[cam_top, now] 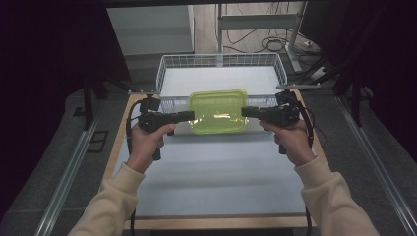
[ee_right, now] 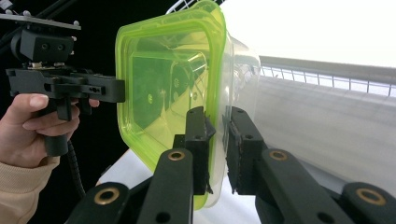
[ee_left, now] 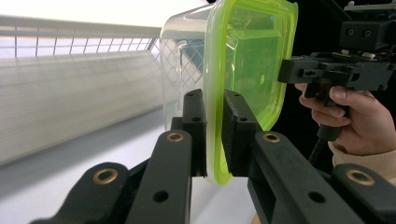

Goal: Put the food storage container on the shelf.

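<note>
A clear plastic container with a lime-green lid (cam_top: 219,110) hangs above the white table between both grippers, just in front of the wire basket. My left gripper (cam_top: 189,116) is shut on the lid's left rim. In the left gripper view its pads (ee_left: 233,121) clamp the green edge (ee_left: 252,60), with the clear tub on the far side. My right gripper (cam_top: 246,112) is shut on the opposite rim; in the right gripper view its jaws (ee_right: 219,121) pinch the lid's edge (ee_right: 159,79). Each gripper view shows the other hand's gripper (ee_left: 287,72) (ee_right: 116,91) biting the far rim.
A white wire basket (cam_top: 169,64) stands at the back of the table, its bottom bare. The white mat (cam_top: 216,172) stretches toward the person, with a wooden edge around it. Metal rails run along both sides, and cables lie on the floor beyond.
</note>
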Available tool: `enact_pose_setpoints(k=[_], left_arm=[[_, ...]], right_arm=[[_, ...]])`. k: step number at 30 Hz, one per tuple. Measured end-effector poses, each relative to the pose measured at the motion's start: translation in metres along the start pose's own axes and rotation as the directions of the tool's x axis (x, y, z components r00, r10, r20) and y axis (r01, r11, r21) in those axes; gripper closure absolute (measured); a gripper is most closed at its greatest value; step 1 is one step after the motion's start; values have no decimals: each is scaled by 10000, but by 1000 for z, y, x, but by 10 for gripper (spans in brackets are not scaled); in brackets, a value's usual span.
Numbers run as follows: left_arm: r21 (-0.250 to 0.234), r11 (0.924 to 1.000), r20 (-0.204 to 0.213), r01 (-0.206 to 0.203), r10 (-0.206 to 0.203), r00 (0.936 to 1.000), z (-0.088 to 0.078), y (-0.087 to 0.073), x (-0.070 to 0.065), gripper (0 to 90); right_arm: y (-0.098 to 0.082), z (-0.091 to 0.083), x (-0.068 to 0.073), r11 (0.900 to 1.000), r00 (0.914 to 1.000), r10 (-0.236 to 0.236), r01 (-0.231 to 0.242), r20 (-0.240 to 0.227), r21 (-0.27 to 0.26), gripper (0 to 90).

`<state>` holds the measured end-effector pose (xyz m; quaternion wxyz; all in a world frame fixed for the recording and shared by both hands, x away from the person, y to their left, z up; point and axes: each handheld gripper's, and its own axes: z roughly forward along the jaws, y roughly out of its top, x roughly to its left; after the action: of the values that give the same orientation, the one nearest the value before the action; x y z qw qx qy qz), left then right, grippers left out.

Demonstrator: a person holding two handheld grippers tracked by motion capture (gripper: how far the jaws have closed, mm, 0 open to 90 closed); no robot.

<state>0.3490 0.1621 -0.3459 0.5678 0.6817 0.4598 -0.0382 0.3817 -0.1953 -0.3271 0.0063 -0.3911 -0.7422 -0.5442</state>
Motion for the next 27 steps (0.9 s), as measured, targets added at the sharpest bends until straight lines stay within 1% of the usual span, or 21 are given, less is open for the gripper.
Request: enact_pose_setpoints(k=[3, 5, 10, 16, 19, 27], left_arm=[[-10, 10000, -42, -67, 67, 10000, -1, 5, -2, 816], [-9, 10000, -86, -35, 35, 10000, -1, 9, -3, 816], [-17, 10000, -130, -76, 75, 9999, 0, 17, -3, 816], [-45, 9999, -59, -132, 132, 9999, 1, 25, 2, 816], [-55, 10000, -33, -79, 79, 10000, 2, 30, 4, 816], [-149, 9999, -117, -87, 86, 9999, 2, 43, 9, 816]], right_arm=[[5, 0, 0, 10000, 10000, 19, -19, -2, -22, 799], [7, 0, 0, 10000, 10000, 20, -20, -21, -85, 800], [15, 1, -1, 9999, 10000, 95, -95, 11, -104, 800], [24, 3, -3, 9999, 9999, 46, -45, 111, -138, 800], [30, 4, -3, 9999, 9999, 8, -6, 154, -119, 800], [44, 10, -6, 9999, 9998, -6, 9, 202, -130, 800]])
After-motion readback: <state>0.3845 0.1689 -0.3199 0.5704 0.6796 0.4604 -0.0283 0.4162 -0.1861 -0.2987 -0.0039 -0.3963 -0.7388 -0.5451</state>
